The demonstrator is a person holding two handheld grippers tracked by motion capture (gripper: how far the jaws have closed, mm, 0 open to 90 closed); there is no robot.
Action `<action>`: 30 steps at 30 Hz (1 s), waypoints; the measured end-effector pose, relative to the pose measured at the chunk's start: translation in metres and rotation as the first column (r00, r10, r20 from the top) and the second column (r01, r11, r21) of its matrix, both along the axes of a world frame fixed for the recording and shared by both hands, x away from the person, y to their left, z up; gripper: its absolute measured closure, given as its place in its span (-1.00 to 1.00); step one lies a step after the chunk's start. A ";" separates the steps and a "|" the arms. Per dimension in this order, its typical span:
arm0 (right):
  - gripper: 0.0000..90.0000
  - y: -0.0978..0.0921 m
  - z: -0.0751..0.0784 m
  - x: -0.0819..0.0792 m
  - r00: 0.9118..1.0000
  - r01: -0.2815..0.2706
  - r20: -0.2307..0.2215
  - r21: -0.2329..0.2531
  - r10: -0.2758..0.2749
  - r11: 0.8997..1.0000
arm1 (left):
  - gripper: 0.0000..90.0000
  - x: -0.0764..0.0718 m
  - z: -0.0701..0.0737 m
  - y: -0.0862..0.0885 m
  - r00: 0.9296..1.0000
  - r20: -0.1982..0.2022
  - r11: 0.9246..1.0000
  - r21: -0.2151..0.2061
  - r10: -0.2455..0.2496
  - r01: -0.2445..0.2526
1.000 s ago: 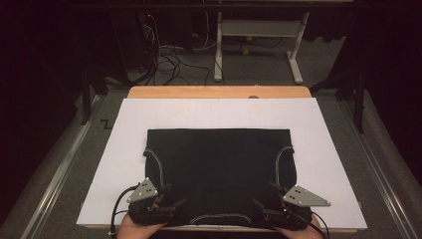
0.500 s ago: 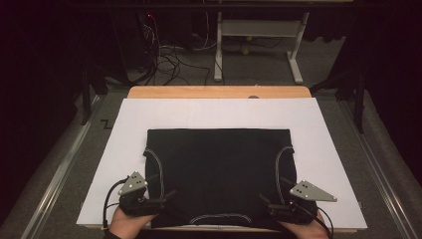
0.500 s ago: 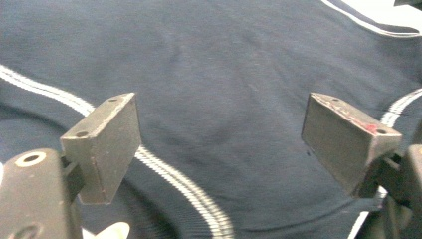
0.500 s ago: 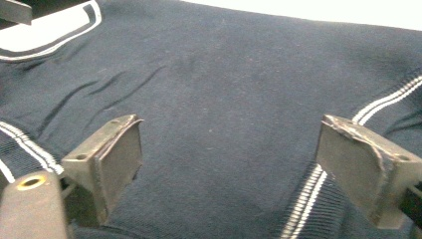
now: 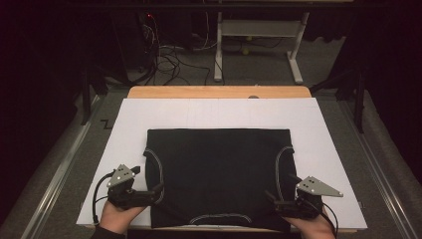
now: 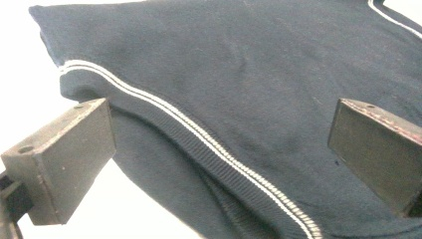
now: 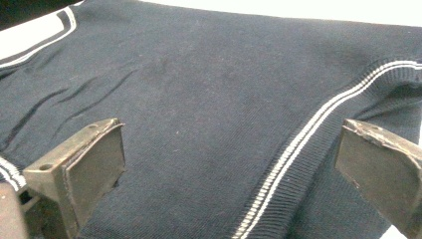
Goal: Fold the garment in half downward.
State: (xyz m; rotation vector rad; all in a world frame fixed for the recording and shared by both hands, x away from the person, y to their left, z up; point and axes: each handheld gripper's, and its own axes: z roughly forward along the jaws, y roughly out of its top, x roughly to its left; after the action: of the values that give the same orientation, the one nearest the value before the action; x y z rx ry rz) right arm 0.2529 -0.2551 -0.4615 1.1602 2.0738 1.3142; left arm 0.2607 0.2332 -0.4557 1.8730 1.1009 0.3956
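A black knit sleeveless top (image 5: 219, 174) with white trim lies flat on a white sheet (image 5: 219, 112), neckline toward the near edge. My left gripper (image 5: 158, 189) sits at the top's near left side by the armhole, jaws open. In the left gripper view the gripper (image 6: 224, 144) straddles the white-striped armhole edge (image 6: 199, 134) without pinching it. My right gripper (image 5: 271, 196) is at the near right side, also open. In the right gripper view its jaws (image 7: 229, 164) stand wide over the fabric (image 7: 209, 84) and the striped armhole trim (image 7: 298, 144).
The sheet covers a wooden table (image 5: 219, 92). Metal rails (image 5: 59, 169) run along both sides. Beyond the table stand a white desk frame (image 5: 256, 45) and loose cables (image 5: 169, 55) on the floor. Bare sheet lies left, right and behind the top.
Both grippers have drifted outward: the left one to the left and slightly farther away, the right one a little to the right. The top has not moved.
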 end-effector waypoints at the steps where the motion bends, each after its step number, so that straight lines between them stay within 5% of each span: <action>1: -1.00 0.000 0.000 0.000 1.000 0.003 0.002 0.001 -0.003 1.000 | -1.00 0.001 -0.001 0.001 1.000 -0.004 1.000 -0.005 0.001 -0.001; 12: -1.00 0.012 0.010 0.000 0.998 -0.015 0.057 0.023 0.014 1.000 | -1.00 0.012 -0.010 0.016 0.999 -0.044 0.999 -0.041 0.030 -0.032; 20: -1.00 0.043 0.022 0.003 0.992 -0.080 0.102 0.039 0.076 0.996 | -1.00 0.014 -0.003 0.016 0.999 -0.005 0.999 -0.039 0.033 -0.033; 30: -1.00 0.082 0.028 0.012 0.986 -0.129 0.112 0.010 0.127 0.992 | -1.00 0.031 0.000 0.015 1.000 -0.012 0.999 -0.047 0.017 -0.017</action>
State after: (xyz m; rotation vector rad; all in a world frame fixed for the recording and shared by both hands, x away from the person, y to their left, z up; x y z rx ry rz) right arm 0.2647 -0.1735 -0.4335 0.9516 2.0890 1.4249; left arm 0.2918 0.2480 -0.4552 1.8277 1.1257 0.3652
